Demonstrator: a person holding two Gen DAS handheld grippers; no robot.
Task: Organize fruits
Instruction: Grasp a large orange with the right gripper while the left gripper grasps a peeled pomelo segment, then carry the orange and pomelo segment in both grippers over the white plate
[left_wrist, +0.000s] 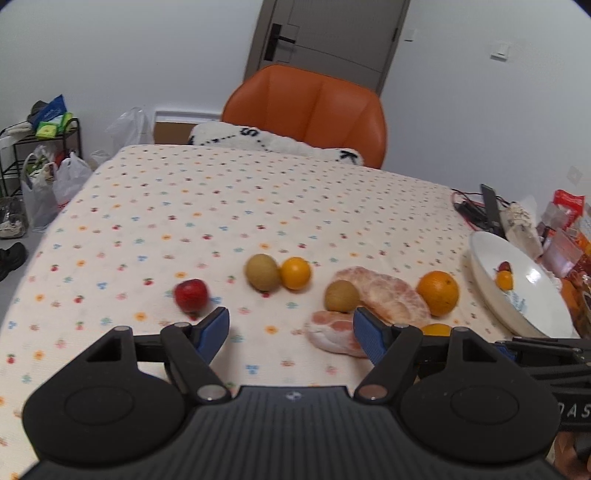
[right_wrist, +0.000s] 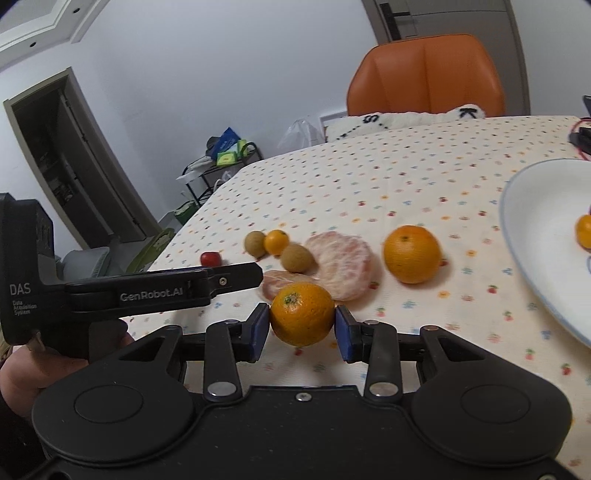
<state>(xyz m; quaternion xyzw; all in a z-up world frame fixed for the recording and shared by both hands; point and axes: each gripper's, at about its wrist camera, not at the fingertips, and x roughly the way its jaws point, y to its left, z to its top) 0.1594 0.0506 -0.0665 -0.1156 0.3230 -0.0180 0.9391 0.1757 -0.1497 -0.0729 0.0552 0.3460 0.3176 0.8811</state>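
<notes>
On the dotted tablecloth (right_wrist: 406, 177), the white plate (right_wrist: 535, 229) sits right. The right gripper (right_wrist: 302, 326) squeezes a firm, light mandarin (right_wrist: 302, 314) across its middle, seemingly lifted; the left gripper (left_wrist: 291, 334) gapes empty.

The left gripper (left_wrist: 290, 332) is held low and level, its blue-padded jaws spread wide with nothing between them. The right gripper (right_wrist: 302, 326) is closed on a small orange (right_wrist: 302, 314), clamped between both pads. A hand (right_wrist: 22, 369) is wrapped around the left gripper's handle.
</notes>
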